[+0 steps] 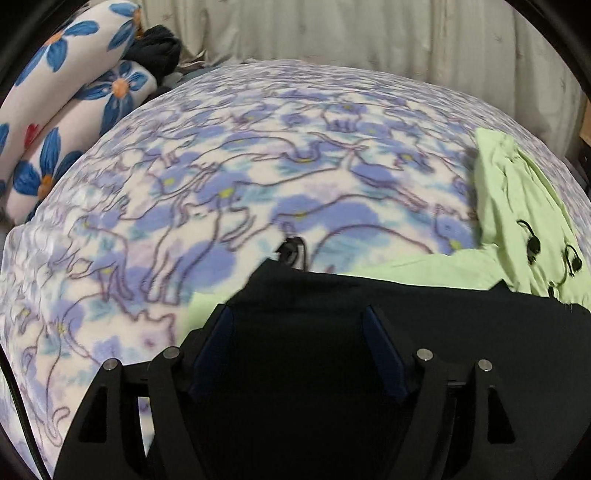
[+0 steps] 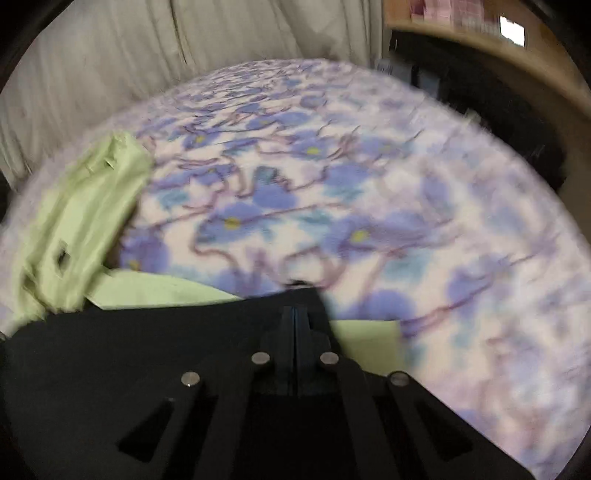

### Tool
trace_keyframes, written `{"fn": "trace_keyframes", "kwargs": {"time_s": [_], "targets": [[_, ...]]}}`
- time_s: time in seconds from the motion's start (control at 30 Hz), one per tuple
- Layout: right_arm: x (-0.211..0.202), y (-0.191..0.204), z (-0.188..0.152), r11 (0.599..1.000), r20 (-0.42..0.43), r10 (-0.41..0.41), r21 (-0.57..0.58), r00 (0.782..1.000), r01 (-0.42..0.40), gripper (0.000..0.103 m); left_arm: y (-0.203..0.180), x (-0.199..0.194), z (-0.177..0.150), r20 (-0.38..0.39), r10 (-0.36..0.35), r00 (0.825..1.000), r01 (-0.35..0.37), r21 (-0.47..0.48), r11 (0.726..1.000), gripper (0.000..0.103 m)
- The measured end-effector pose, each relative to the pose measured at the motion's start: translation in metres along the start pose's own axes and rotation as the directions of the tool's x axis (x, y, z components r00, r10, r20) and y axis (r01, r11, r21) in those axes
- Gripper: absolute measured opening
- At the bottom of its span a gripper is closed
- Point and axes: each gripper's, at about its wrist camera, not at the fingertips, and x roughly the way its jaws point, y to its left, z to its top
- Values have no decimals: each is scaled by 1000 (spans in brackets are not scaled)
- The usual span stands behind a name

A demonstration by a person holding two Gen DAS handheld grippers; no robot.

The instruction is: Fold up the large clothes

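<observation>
Barely started: green top (image 1: 517, 206) bunched upper right, black garment (image 1: 332, 295) under spread left gripper (image 1: 299, 325), right gripper (image 2: 295, 314) pressed together, pinching black cloth or not, can't tell.

Pale curtain (image 1: 369, 33) behind floral bedspread (image 1: 258, 166) — flowered pillows (image 1: 74, 92) left, wooden shelf (image 2: 480, 40) right.

The bed blanket (image 1: 258, 177) is looking like soft, fuzzy fleece, matt, printed in purple and white; the black garment (image 1: 369, 295) is showing as smooth matt cloth; the pale green garment (image 1: 509, 192) is lying as thin, creased woven cloth with small dark glossy buttons; the floral pillows (image 1: 55, 110) are appearing as smooth printed cotton; the curtain (image 1: 369, 33) is hanging as dull pleated fabric; the left gripper (image 1: 299, 332) is showing matt black plastic with shiny metal pins and blue rubbery pads (image 1: 384, 354); the right gripper (image 2: 295, 314) is looking the same matt black; the shelf (image 2: 480, 40) is looking like smooth wood.
</observation>
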Motion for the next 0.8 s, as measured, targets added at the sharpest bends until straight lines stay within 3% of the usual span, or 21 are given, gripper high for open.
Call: {"fn": "trace_keyframes", "kwargs": {"time_s": [0.13, 0.3, 0.5, 0.63, 0.8], "targets": [[-10, -2, -3, 999, -31, 30, 42, 999, -29, 3, -2, -8, 1, -9, 29, 1000, -29, 30, 999, 72], [-36, -5, -9, 980, -67, 160, 127, 985, -150, 11, -3, -49, -2, 20, -25, 999, 24, 54, 998, 72], [-85, 10, -18, 966, -37, 241, 106, 970, -236, 25, -4, -111, -12, 50, -113, 992, 107, 102, 989, 73], [-128, 15, -31, 938, -12, 330, 119, 944, -327, 33, -5, -156, -34, 40, -197, 980, 190, 134, 973, 89], [-177, 5, -75, 882, 58, 432, 181, 900, -435, 54, 1, -194, -79, 31, -255, 967, 248, 141, 958, 90]]}}
